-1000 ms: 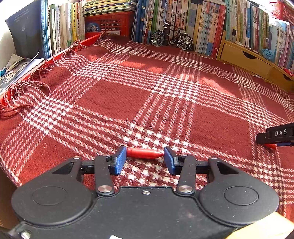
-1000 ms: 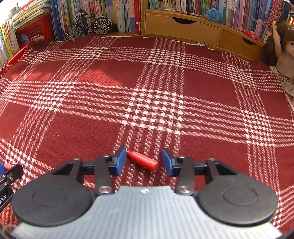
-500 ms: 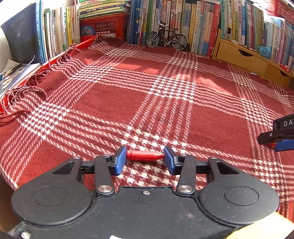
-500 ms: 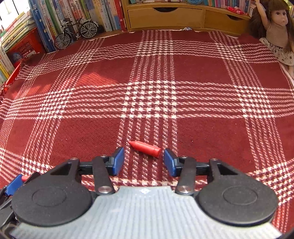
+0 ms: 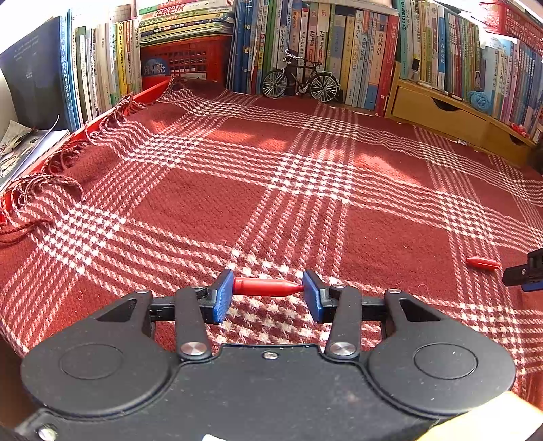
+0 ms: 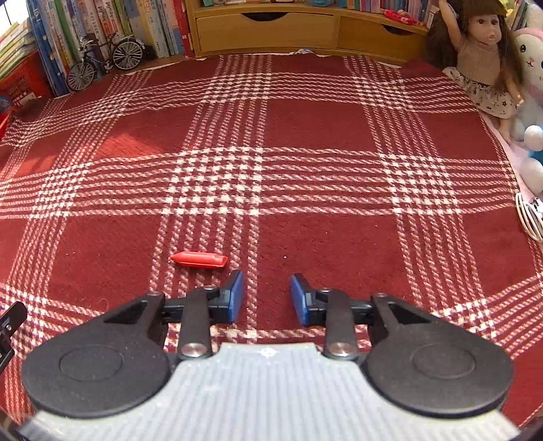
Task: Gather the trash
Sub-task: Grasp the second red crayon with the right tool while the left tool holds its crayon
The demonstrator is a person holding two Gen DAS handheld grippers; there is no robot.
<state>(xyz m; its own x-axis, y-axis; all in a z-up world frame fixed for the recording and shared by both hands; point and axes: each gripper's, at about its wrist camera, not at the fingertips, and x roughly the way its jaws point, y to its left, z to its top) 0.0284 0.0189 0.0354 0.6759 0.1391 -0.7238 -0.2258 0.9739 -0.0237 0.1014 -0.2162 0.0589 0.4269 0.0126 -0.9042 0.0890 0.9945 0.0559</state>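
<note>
My left gripper (image 5: 268,295) is shut end to end on a short red crayon (image 5: 266,286), held level just above the red plaid cloth (image 5: 210,203). A second red crayon (image 6: 198,259) lies flat on the cloth, its tip pointing left. It rests just ahead and to the left of my right gripper (image 6: 266,298), outside the fingers. That gripper is open with nothing between its blue pads (image 6: 235,298). In the left wrist view the second red crayon (image 5: 482,263) lies at the far right, beside the tip of the right gripper (image 5: 524,273).
Books (image 5: 339,44) line the back and left, with a model bicycle (image 5: 300,83) and a red crate (image 5: 183,62) in front. A wooden drawer unit (image 6: 268,29) stands at the back. A doll (image 6: 482,64), a plush toy (image 6: 531,68) and a white cable (image 6: 527,220) sit at the right edge.
The right gripper has drawn back and shifted right, leaving its crayon on the cloth outside its fingers. The left gripper keeps its crayon and has tilted up slightly.
</note>
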